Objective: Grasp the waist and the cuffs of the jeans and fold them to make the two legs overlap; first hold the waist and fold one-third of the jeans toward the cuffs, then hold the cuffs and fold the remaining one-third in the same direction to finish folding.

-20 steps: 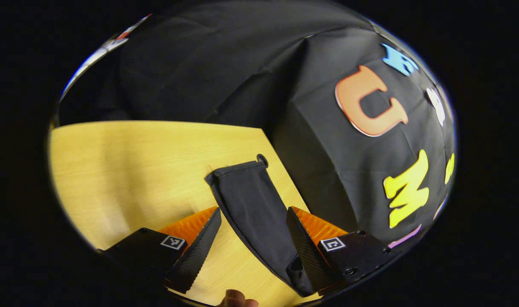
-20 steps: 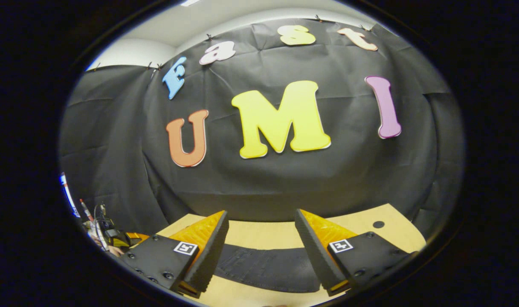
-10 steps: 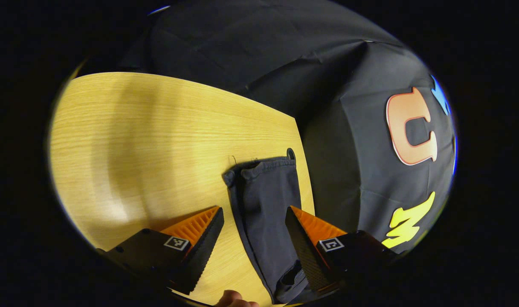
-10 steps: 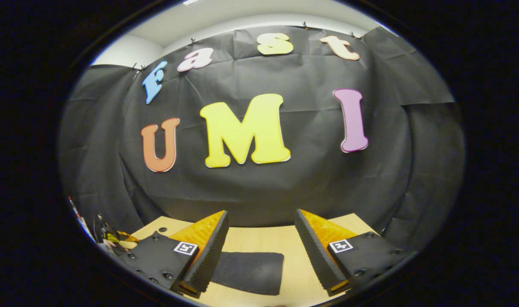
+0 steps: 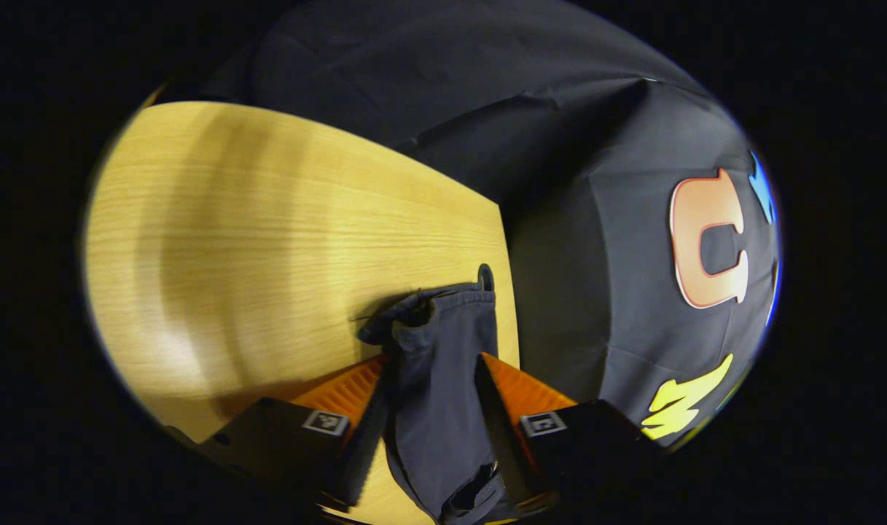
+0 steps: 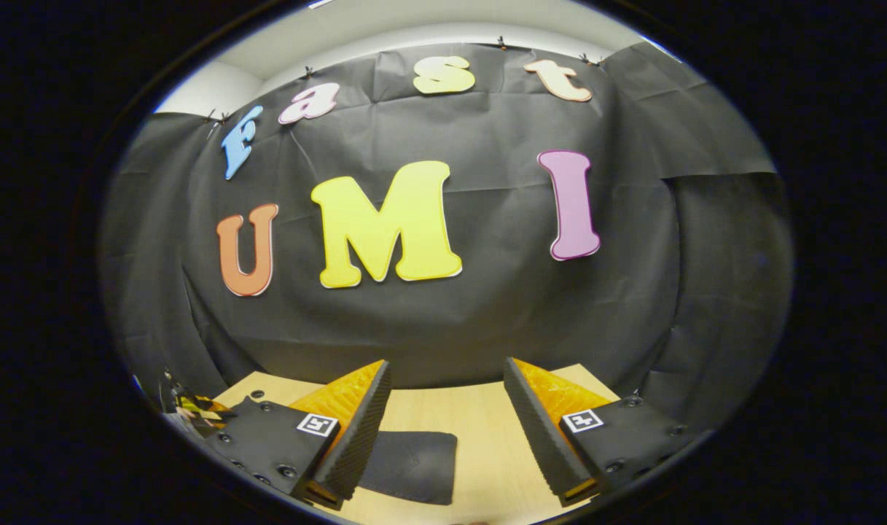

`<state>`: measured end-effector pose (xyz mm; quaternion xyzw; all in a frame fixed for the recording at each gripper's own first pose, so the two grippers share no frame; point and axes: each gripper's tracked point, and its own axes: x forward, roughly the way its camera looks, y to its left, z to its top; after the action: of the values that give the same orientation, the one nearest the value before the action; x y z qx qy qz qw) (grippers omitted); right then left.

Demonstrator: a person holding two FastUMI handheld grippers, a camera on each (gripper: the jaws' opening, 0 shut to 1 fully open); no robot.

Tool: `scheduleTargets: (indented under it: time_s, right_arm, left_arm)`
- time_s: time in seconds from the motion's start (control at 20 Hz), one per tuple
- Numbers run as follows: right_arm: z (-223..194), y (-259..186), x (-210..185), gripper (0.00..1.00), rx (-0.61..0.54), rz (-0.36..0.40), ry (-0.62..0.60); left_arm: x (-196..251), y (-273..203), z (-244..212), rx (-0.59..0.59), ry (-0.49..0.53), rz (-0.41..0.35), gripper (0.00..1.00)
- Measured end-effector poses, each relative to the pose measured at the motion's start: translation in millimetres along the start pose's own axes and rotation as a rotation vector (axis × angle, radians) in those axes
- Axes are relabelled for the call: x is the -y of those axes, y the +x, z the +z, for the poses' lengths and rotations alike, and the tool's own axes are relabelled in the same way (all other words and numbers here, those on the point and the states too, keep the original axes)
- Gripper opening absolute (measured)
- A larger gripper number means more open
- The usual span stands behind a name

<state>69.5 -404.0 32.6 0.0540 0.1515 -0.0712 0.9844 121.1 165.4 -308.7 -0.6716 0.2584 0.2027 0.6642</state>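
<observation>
At the desk's (image 5: pixel 254 219) far right edge, the left gripper (image 5: pixel 430 379) pinches one dark leg of the jeans (image 5: pixel 443 364), both fingers pressed into the cloth just short of the bunched cuff, its nose tilted down toward the wood. The hold looks shallow: a quick lift could slip the denim or pick up only the top layer, leaving the fold crooked. To the right, the right gripper (image 6: pixel 447 415) hangs level above the desk, fingers spread wide and empty, another dark part of the jeans lying flat beneath its left finger.
</observation>
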Motion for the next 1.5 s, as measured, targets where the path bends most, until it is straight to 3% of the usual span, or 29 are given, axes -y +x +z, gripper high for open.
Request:
scheduleTargets:
  time_s: [0.1,0.15,0.35,0.7,1.1,1.35,1.5]
  right_arm:
    - [0.9,0.9,3.1,0.96,-0.003,-0.004,-0.006]
    - [0.8,1.6,4.6,0.96,-0.006,-0.006,-0.007]
    - [0.8,5.2,7.2,0.95,-0.011,-0.003,-0.004]
    - [-1.0,4.2,6.9,0.96,-0.014,0.005,0.002]
    - [-9.5,-5.2,11.1,0.96,-0.027,-0.002,0.028]
    - [-12.3,-28.0,18.5,1.00,-0.022,-0.013,0.014]
    - [-14.4,-28.9,20.3,0.96,-0.025,-0.026,0.028]
  left_arm:
    - [-11.1,5.7,0.6,-0.008,-0.046,0.028,0.37]
    - [-9.3,5.1,1.6,-0.013,-0.072,0.007,0.19]
    - [-9.1,7.1,-1.7,-0.023,-0.095,-0.006,0.06]
    - [3.2,-9.3,-2.7,0.021,0.052,0.003,0.04]
    - [92.2,-50.5,-30.1,0.151,0.539,-0.095,0.04]
    - [152.3,-63.4,-88.5,0.149,0.789,-0.196,0.04]
    - [187.7,-69.6,-151.1,0.136,0.986,-0.276,0.04]
